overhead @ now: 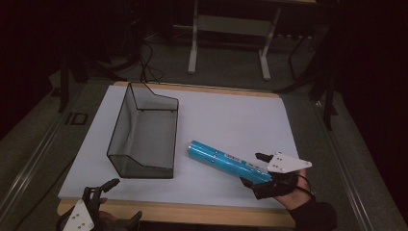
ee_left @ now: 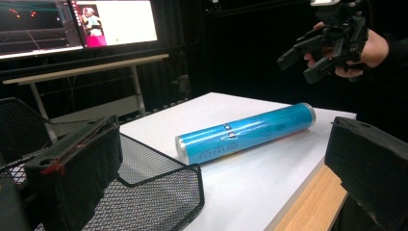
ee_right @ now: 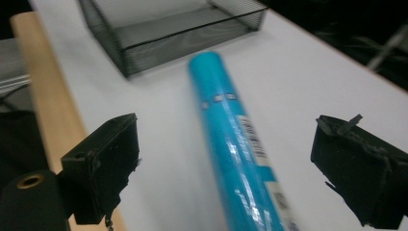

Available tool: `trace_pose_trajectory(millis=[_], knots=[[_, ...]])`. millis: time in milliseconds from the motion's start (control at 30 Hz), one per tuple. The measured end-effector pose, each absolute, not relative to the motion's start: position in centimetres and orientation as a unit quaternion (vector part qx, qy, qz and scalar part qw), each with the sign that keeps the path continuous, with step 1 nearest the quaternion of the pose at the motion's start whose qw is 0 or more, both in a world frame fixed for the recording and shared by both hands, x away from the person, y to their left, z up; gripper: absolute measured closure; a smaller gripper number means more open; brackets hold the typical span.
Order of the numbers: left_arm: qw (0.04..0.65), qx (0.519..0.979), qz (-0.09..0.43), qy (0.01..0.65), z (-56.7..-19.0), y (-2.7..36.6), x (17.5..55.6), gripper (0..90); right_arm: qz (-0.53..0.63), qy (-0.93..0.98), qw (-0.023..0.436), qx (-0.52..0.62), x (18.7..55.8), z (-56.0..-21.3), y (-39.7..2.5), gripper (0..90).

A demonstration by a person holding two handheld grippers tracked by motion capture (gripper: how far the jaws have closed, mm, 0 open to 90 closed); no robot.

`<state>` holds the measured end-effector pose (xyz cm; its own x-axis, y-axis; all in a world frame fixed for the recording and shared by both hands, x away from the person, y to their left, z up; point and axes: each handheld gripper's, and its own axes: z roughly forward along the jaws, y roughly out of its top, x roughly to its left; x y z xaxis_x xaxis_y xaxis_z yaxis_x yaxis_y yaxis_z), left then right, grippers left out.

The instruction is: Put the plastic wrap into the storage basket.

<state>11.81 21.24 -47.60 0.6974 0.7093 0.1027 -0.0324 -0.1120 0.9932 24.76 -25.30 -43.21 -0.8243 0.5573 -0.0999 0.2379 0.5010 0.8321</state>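
The right gripper (overhead: 262, 168) hangs over the near end of the long blue foil-wrapped cylinder (overhead: 226, 160), which lies on the white table (overhead: 231, 115) just right of the black wire-mesh basket (overhead: 144, 132); its jaws are spread wide astride it. This looks like the approach to a grasp: next, lower and close squarely, though blur hides the exact height. The left gripper (overhead: 108, 192) waits at the near edge, jaws apart, holding nothing.
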Motion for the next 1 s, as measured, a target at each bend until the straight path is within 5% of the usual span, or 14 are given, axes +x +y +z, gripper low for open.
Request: trace_pose_trajectory(millis=[1000], knots=[[0.613,0.691,0.297,0.244,-47.7,21.1,11.9,0.2,0.364,0.899,0.140,0.197,30.7,-44.2,-19.2,13.6]])
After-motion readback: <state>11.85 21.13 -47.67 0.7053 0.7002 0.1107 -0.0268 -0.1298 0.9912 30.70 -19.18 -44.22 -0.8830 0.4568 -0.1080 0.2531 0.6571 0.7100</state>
